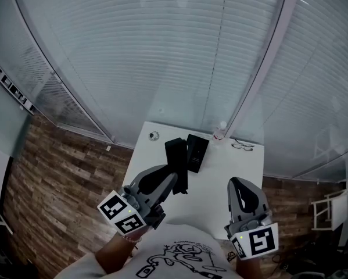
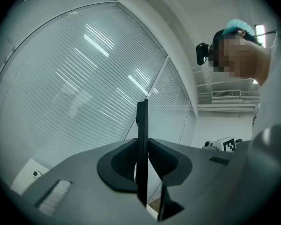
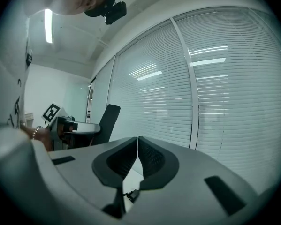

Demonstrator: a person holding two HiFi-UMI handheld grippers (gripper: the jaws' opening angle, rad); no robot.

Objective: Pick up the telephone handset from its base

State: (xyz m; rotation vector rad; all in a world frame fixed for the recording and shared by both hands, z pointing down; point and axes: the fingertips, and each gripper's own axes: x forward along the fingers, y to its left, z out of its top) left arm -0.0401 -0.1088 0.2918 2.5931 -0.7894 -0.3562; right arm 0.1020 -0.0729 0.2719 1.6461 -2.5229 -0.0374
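Your left claw (image 1: 171, 181) grips the handset (image 1: 175, 153), its length running up-frame just left of the base (image 1: 197, 153); right claw (image 1: 239, 185) clenched, empty.

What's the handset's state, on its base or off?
Off. The left hand-held gripper is clamped on the handset and holds it in the air, clear of the base.

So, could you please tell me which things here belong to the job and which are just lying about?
Job: telephone handset, clamped in the left claw; telephone base on the white table.
Lying about: bottle, glasses, small round object.
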